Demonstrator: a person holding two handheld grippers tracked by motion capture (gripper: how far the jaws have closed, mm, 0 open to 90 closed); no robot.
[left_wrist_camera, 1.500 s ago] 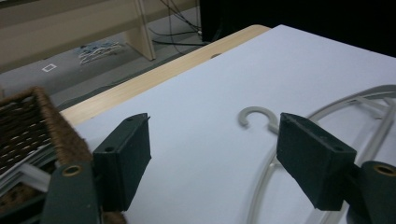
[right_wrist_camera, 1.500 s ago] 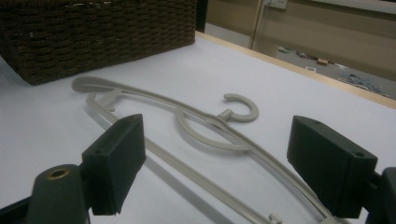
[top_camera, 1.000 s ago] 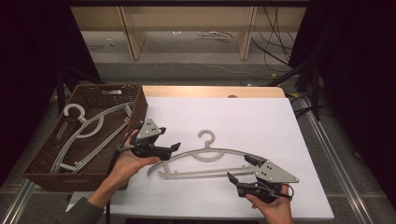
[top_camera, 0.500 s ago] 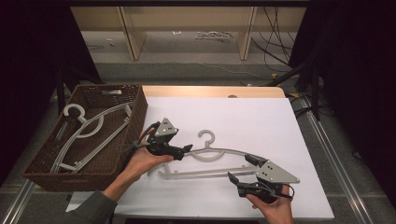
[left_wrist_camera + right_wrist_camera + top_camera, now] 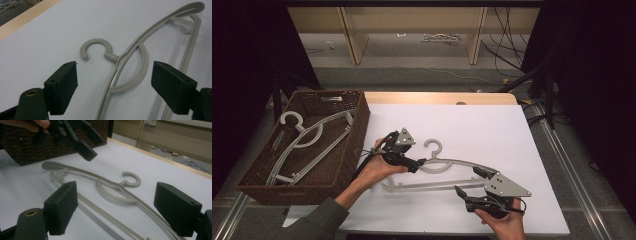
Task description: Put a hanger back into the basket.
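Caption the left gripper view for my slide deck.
Left gripper, jaws open, above a pale grey plastic hanger on a white table.

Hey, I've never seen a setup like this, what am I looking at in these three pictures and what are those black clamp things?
A person sits at a white table and holds a hand-operated gripper in each hand. The high view looks down from above: the left gripper hovers near the neck of a grey plastic hanger lying flat on the table, and the right gripper waits by the hanger's right end. The other two pictures come from cameras riding on each gripper, looking out between its black fingers. Both grippers are open and hold nothing. A brown wicker basket at the left holds more hangers.
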